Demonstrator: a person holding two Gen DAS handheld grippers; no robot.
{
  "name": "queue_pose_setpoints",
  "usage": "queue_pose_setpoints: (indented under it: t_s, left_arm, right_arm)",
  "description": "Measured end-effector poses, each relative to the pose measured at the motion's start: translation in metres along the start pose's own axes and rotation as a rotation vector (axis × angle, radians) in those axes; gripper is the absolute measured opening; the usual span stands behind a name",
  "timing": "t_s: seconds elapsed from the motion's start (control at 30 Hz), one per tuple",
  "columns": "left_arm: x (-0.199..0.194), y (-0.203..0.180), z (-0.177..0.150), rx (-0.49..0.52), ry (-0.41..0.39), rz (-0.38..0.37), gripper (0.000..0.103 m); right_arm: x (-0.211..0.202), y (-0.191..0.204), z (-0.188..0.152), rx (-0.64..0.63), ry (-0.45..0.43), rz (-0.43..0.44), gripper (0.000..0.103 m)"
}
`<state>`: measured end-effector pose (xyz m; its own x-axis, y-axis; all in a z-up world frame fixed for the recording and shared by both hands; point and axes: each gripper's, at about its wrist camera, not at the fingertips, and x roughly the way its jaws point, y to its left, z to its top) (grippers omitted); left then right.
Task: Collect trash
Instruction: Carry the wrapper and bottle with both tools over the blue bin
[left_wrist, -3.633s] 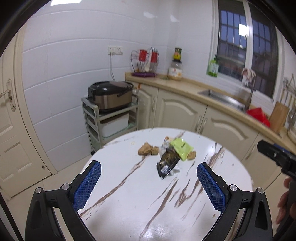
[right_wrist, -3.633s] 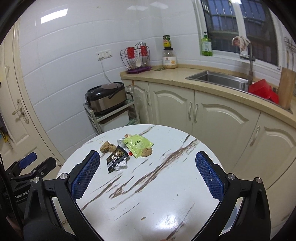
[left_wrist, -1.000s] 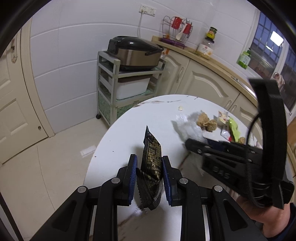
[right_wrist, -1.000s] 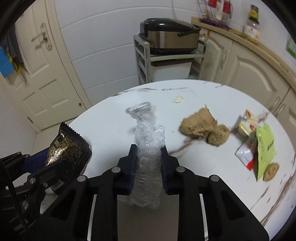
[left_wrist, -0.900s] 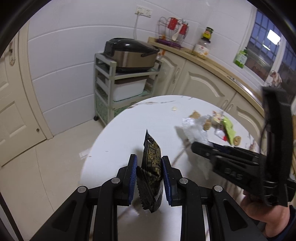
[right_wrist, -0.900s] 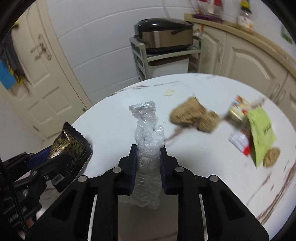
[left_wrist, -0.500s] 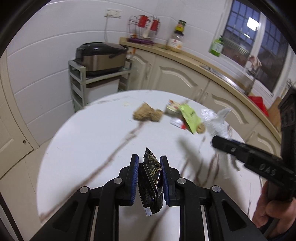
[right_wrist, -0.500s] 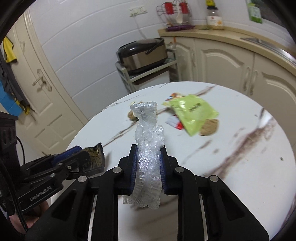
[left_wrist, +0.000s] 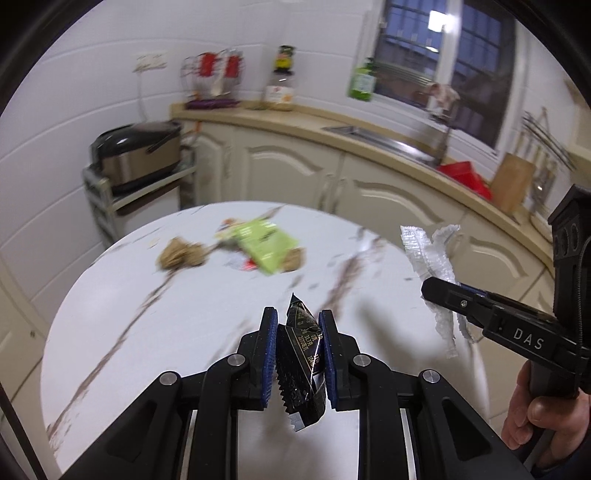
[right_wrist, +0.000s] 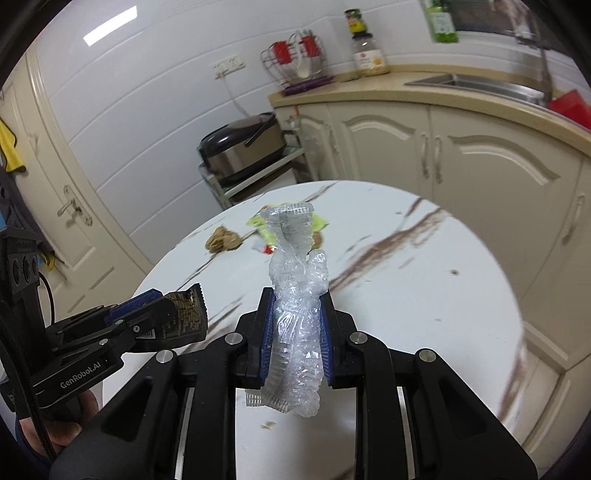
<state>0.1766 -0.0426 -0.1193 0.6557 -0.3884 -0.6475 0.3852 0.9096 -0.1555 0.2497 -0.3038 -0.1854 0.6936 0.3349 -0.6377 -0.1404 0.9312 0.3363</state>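
Above the round white worktop (left_wrist: 155, 332) with brown streaks, two grippers are each holding a piece of trash. The left gripper (left_wrist: 298, 325) has its jaws squeezed tight on a black snack wrapper (left_wrist: 301, 363) with gold print. The print is too small to read. The right gripper (right_wrist: 297, 325) has its jaws clamped on a crumpled clear plastic wrapper (right_wrist: 295, 332), which is sticking up past the blue pads.

In the left wrist view, the side of the right gripper is showing the letters "DAS". In the right wrist view, the side of the left gripper is showing the words "GenRobot.AI". A hand (left_wrist: 539, 417) is gripping the right gripper's handle.

More trash is lying near the far side of the worktop: a green packet (left_wrist: 264, 245), a small red and white wrapper (left_wrist: 242, 263) peeking out from under it, and a brown crumpled lump (left_wrist: 181, 254) a little apart from them. A smaller brown lump (left_wrist: 295, 257) is sitting just beside the green packet. It is all blurry.

The room is a kitchen with white wall tiles. A rice cooker (right_wrist: 242, 147) is sitting on a metal rack (left_wrist: 122, 206). Cream cupboards (right_wrist: 480, 155) are running under a long tan counter (left_wrist: 369, 140) with a steel sink (right_wrist: 472, 86). A jar (right_wrist: 367, 53) and a green bottle (left_wrist: 362, 83) are standing on the counter by a dark window (left_wrist: 465, 55).
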Motion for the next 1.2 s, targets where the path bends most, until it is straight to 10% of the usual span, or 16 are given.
queue_pose_setpoints:
  t_s: [0.7,1.2]
  left_arm:
    - [0.067,-0.235,0.022,0.279,0.019,-0.301,0.019]
    - [0.228,-0.338,0.02,0.375,0.292,-0.344,0.019]
  right_arm:
    - [-0.176,-0.208,-0.05,0.314,-0.19,-0.299,0.021]
    - [-0.131,-0.338,-0.134,0.569,-0.03,-0.329,0.021]
